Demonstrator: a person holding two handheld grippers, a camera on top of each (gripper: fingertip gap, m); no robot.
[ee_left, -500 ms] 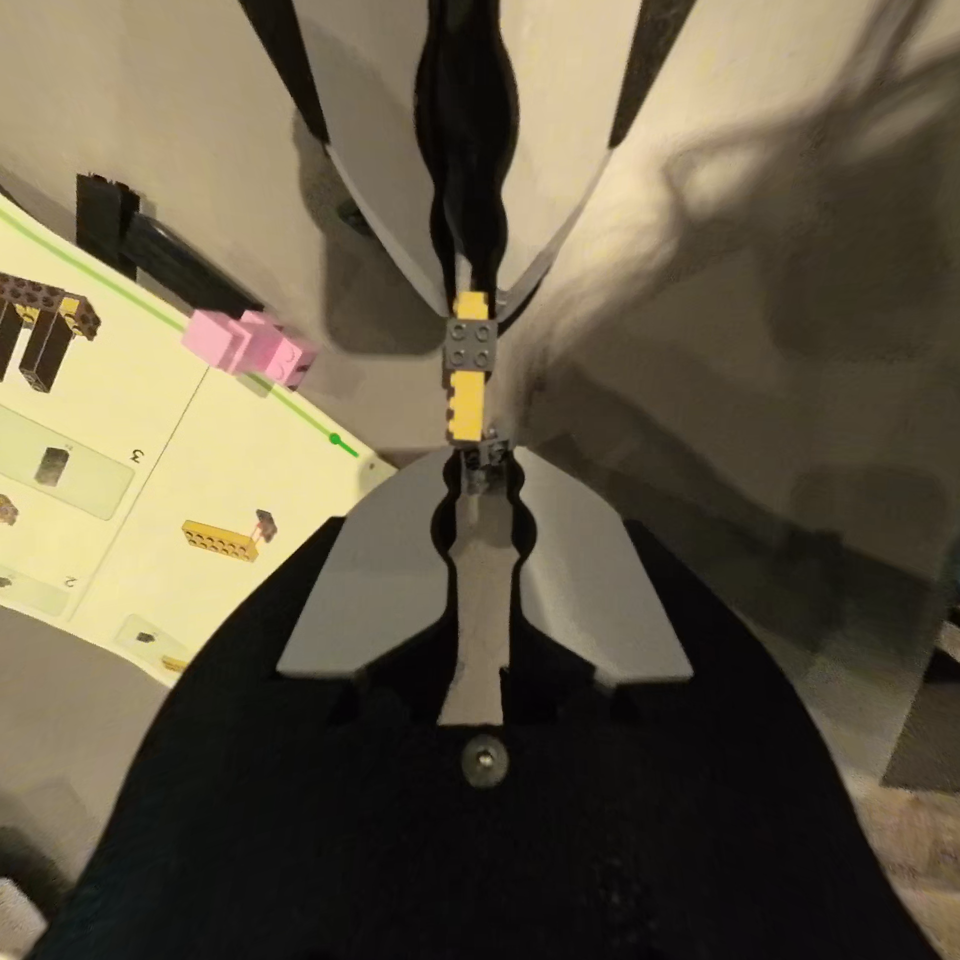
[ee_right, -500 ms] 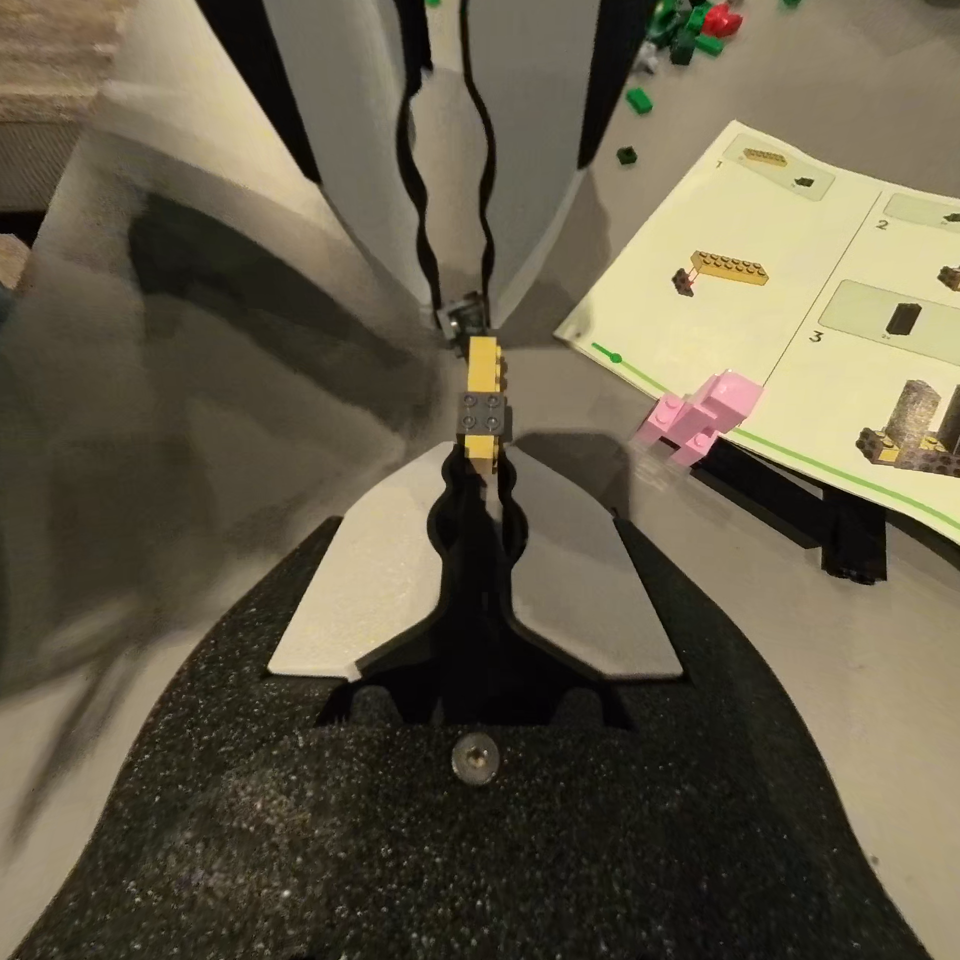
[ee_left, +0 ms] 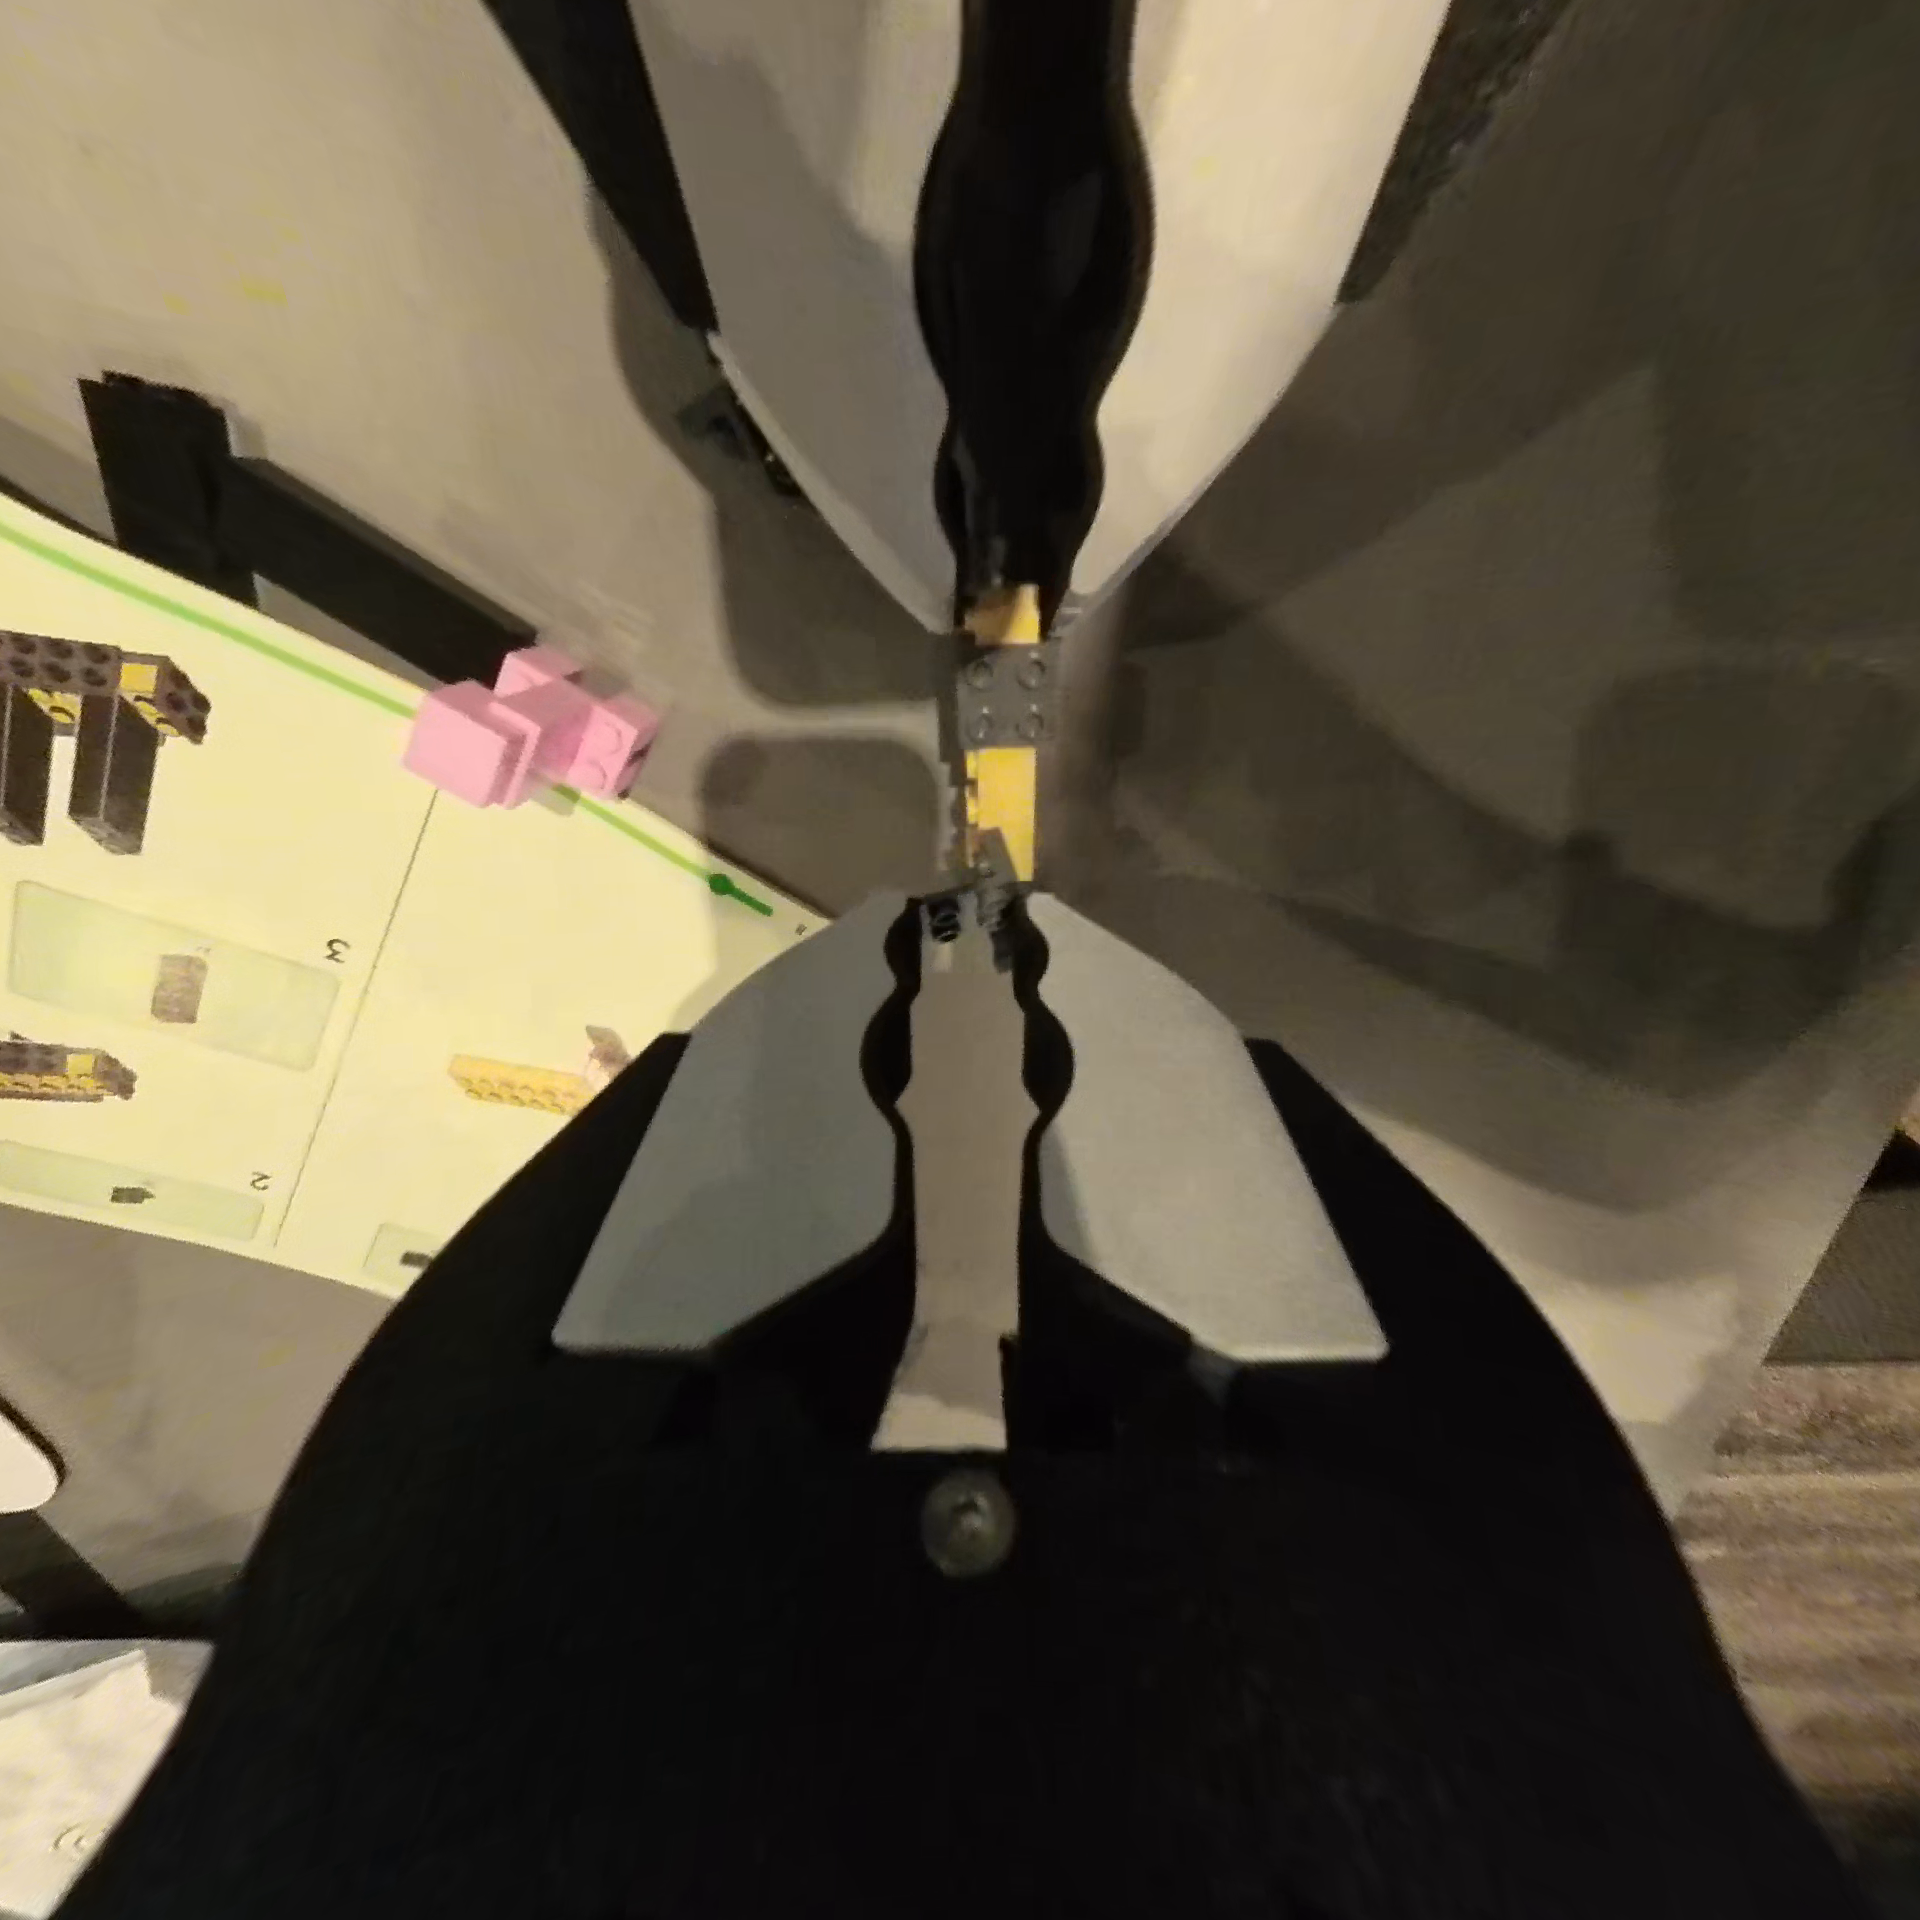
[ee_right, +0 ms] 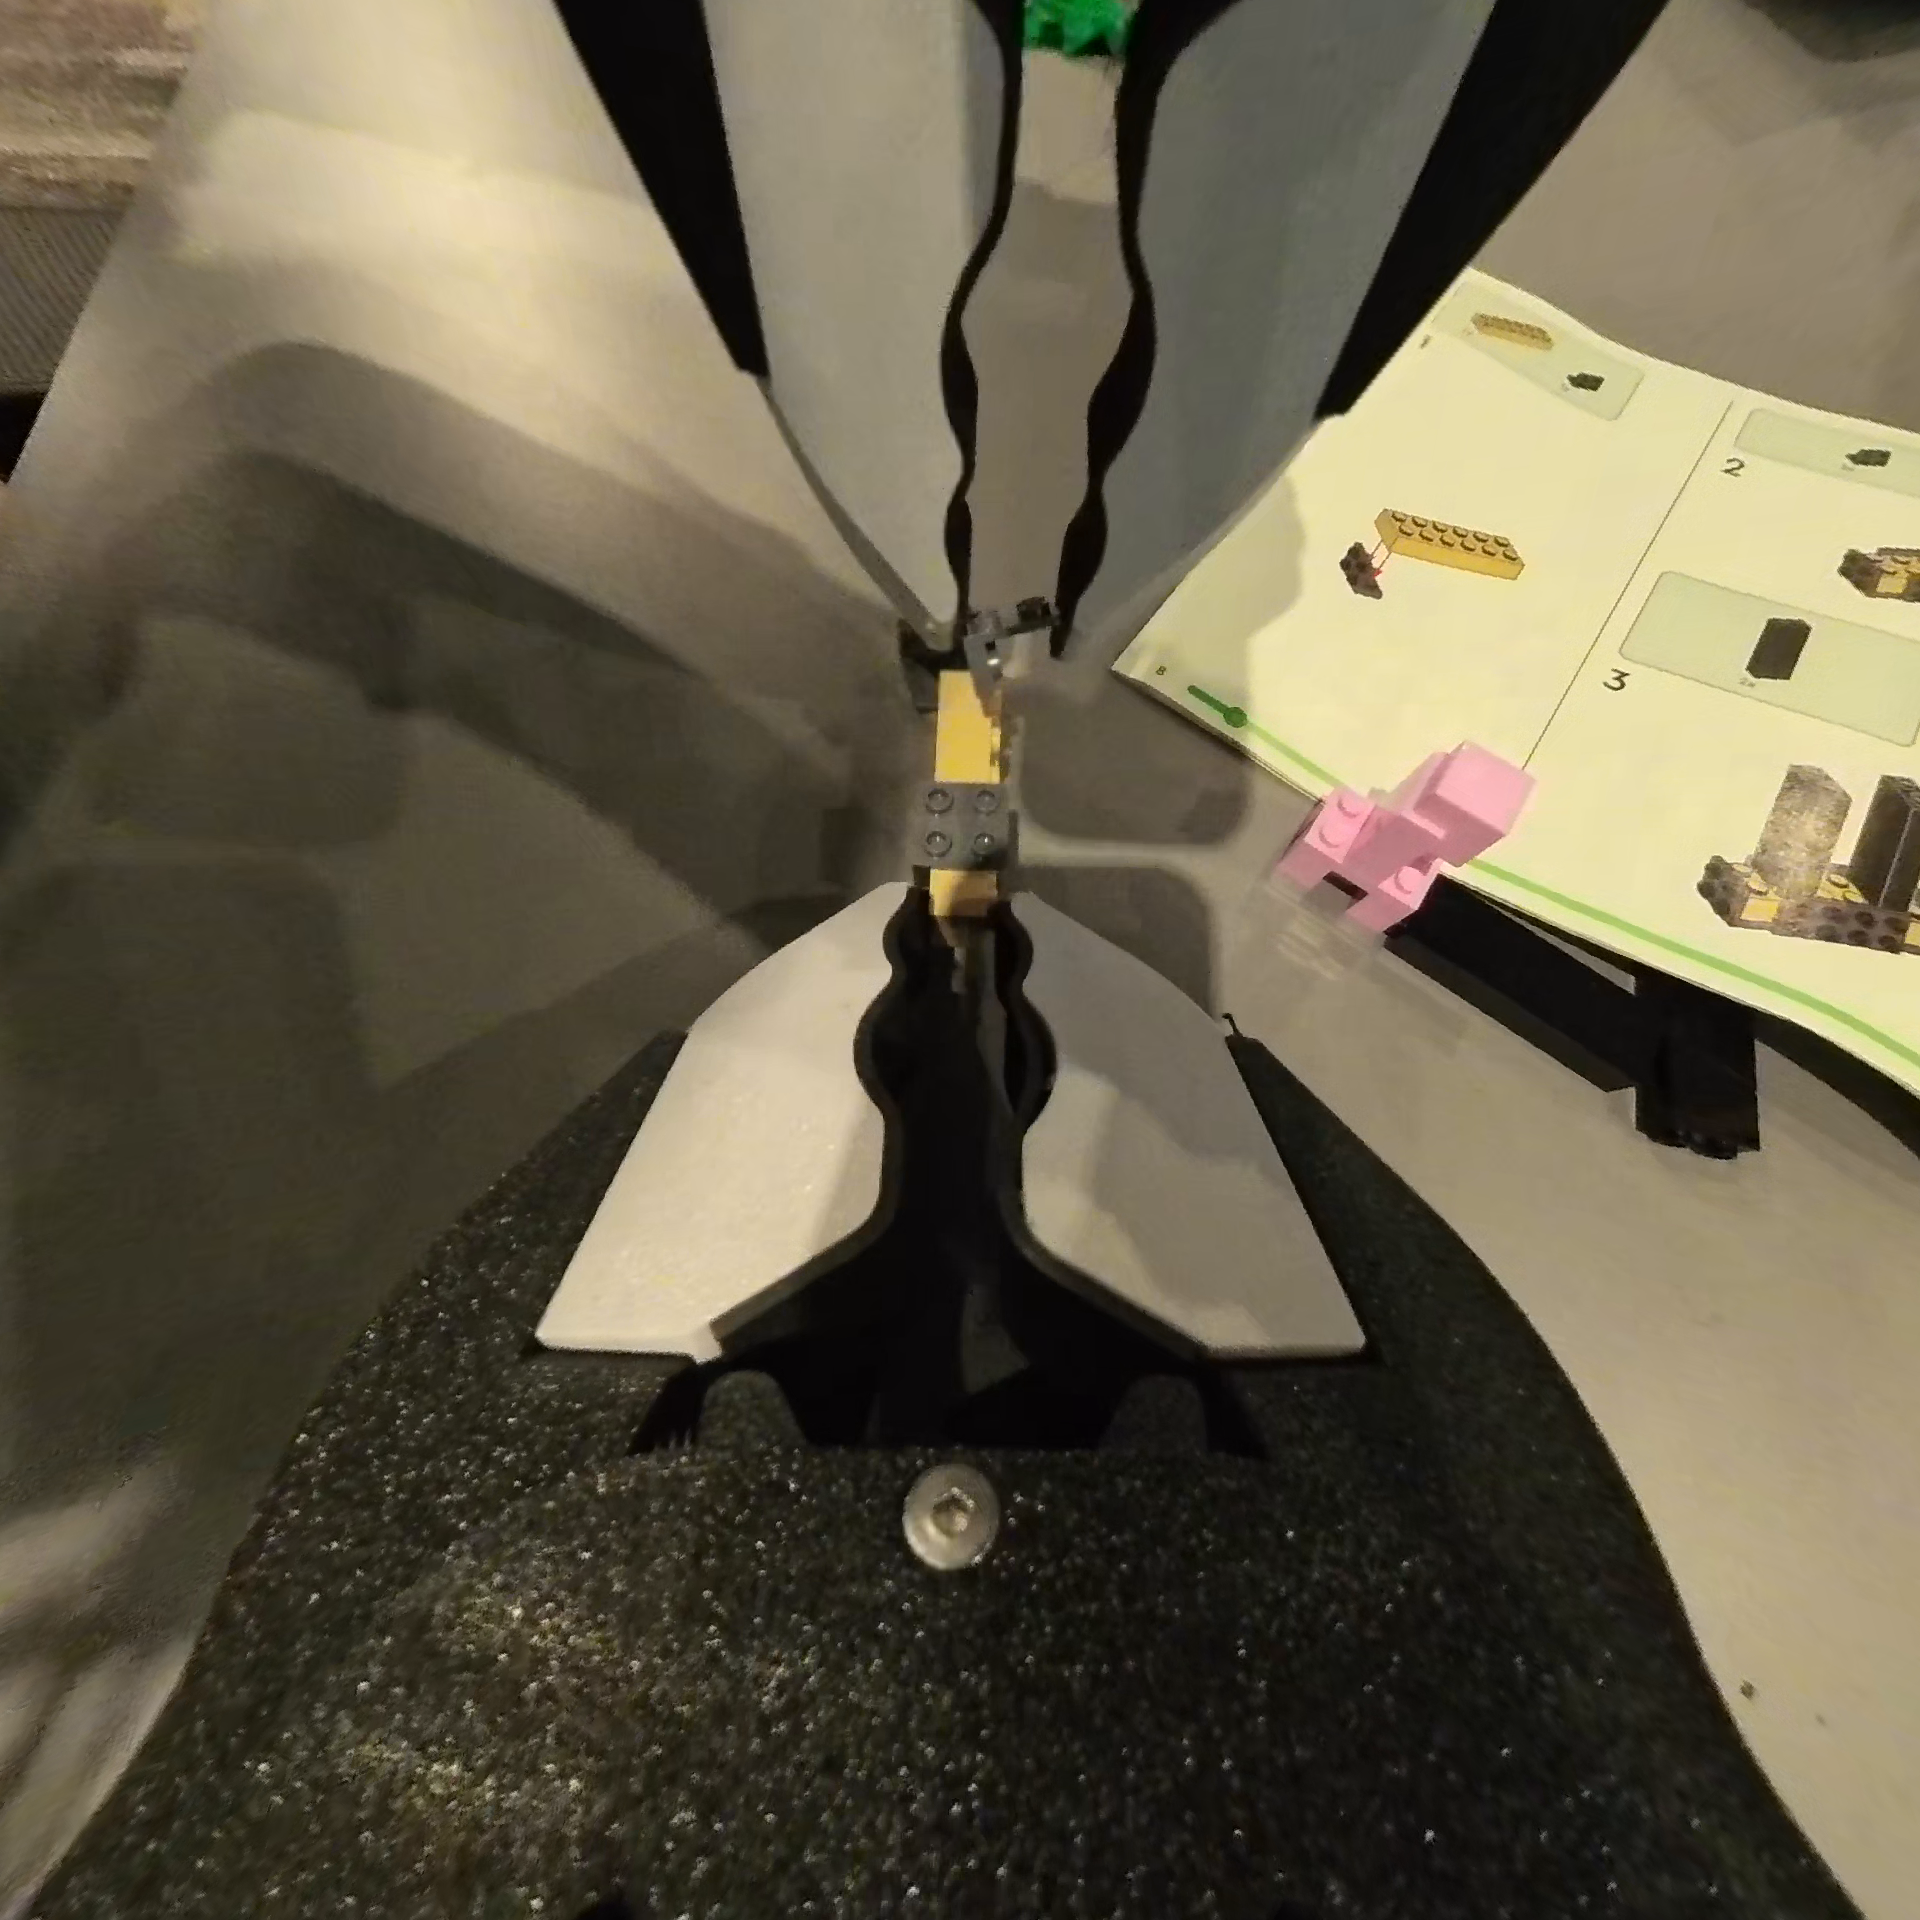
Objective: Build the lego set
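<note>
Yellow brick [ee_left: 1003, 800]: held in mid-air between both tools, a grey plate [ee_left: 1003, 694] fixed across it.
Left tool [ee_left: 971, 920]: pinched on a small grey piece [ee_left: 961, 914] at one end.
Right tool [ee_right: 961, 914]: clamped on the other end.
Pink model [ee_right: 1403, 831]: set on the surface by the instruction sheet [ee_right: 1662, 582].

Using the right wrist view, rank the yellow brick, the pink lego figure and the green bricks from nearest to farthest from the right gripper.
1. Yellow brick: gripped at the right gripper fingertips, dead ahead.
2. Pink lego figure: off to the right, on the edge of the instruction booklet.
3. Green bricks: far ahead at the top edge, behind the left gripper.
</note>
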